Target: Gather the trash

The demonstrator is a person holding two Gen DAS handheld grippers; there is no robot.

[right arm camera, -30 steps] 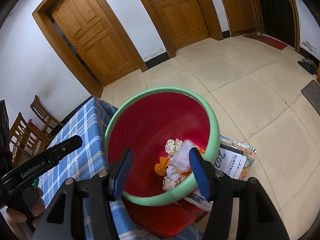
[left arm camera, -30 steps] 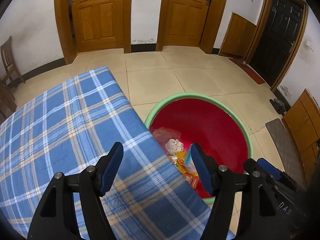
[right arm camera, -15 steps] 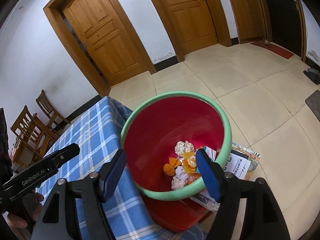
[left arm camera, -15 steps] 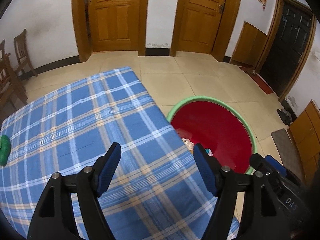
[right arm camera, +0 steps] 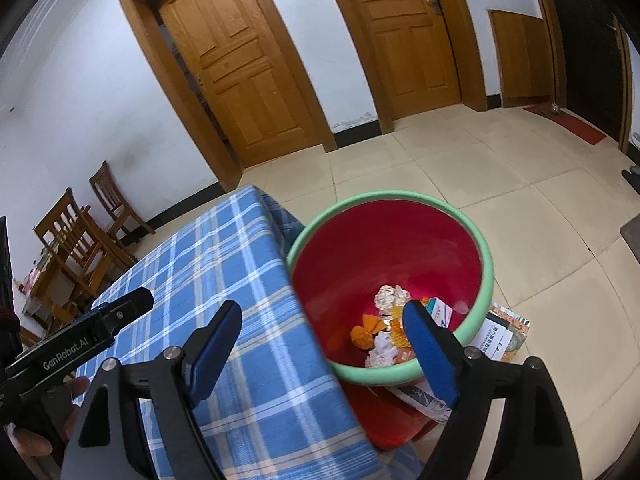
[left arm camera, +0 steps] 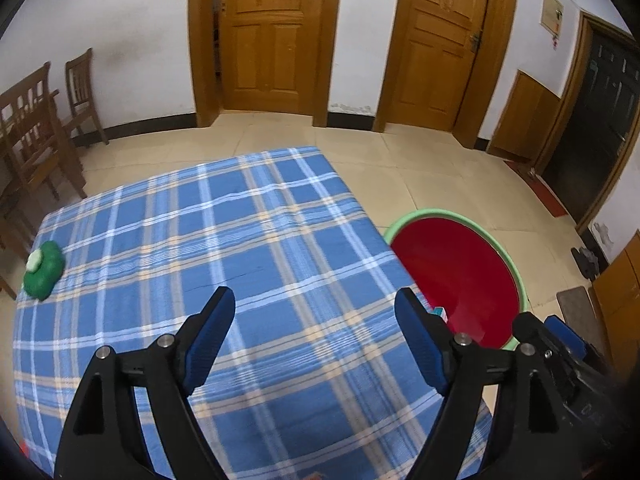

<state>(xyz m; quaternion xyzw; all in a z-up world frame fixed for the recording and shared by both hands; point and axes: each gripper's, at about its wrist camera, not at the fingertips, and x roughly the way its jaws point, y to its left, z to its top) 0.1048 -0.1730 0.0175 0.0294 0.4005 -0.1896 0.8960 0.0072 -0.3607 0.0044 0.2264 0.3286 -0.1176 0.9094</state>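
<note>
Left gripper [left arm camera: 315,306]: jaws apart, empty, above desk [left arm camera: 200,232].
Right gripper [right arm camera: 322,322]: jaws apart, empty.
Bin [right arm camera: 486,256]: held crumpled trash [right arm camera: 390,296].

One red bin [right arm camera: 384,248] stands by one desk [left arm camera: 224,240]. It holds perhaps six trash scraps [right arm camera: 390,296]. One green object [left arm camera: 43,270] lies on the desk.

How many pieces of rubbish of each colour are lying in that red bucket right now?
Inside the red bucket, as far as shows:
White crumpled paper balls: 2
Orange crumpled wrappers: 1
Small white-and-teal box: 1
Total: 4, with more likely hidden behind the right gripper.
</note>
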